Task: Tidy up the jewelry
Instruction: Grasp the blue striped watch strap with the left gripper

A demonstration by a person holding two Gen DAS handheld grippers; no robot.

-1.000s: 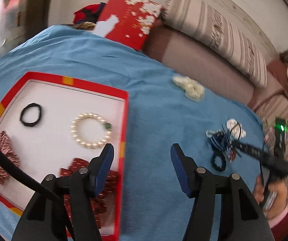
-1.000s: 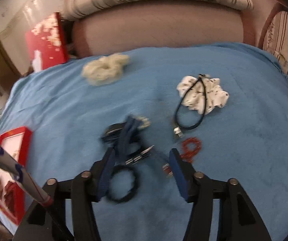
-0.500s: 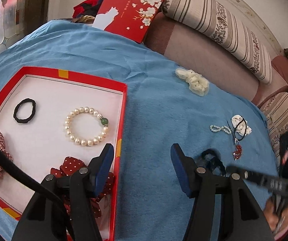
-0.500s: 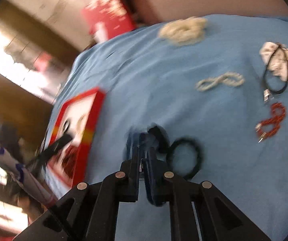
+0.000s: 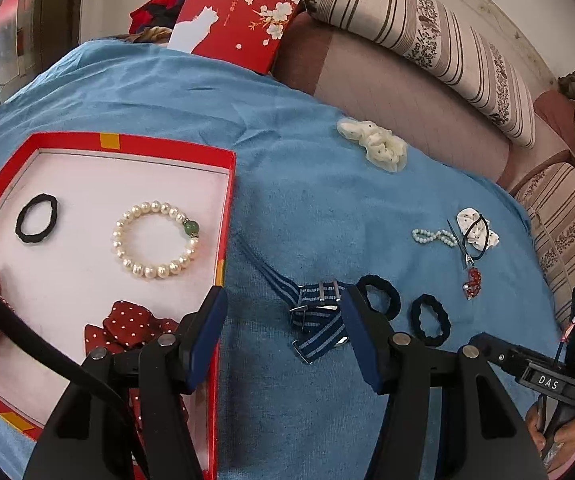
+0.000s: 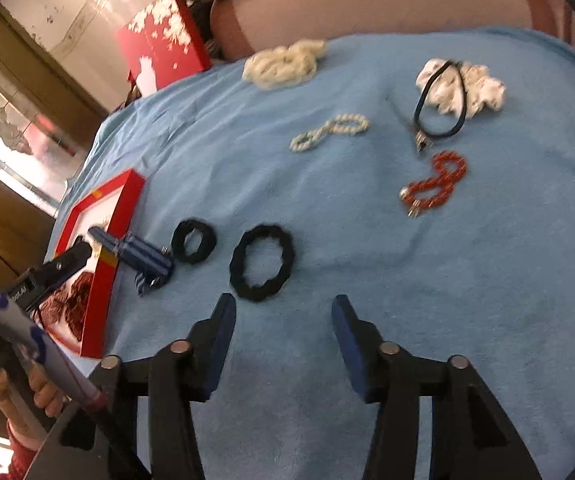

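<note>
A red-rimmed tray [image 5: 229, 184] on the blue cloth holds a pearl bracelet [image 5: 155, 238], a black hair tie [image 5: 36, 219] and a red dotted scrunchie [image 5: 133, 326]. A blue striped strap [image 5: 315, 320] lies on the cloth just right of the tray; it also shows in the right wrist view [image 6: 143, 258]. Two black hair ties [image 6: 262, 262] [image 6: 193, 241] lie beside it. My left gripper [image 5: 283, 336] is open and empty, hovering above the tray's edge and the strap. My right gripper [image 6: 283, 344] is open and empty, just short of the larger hair tie.
Further right on the cloth lie a small pearl bracelet [image 6: 329, 132], a red bead bracelet [image 6: 435, 182], a black cord on a white scrunchie [image 6: 459, 88] and a cream scrunchie [image 6: 283, 64]. A red box lid [image 5: 235, 16] leans at the back by a sofa [image 5: 387, 72].
My right gripper carried the blue strap toward the tray, opened and dropped it on the cloth beside the tray, then drew back. My left gripper stayed open over the tray edge.
</note>
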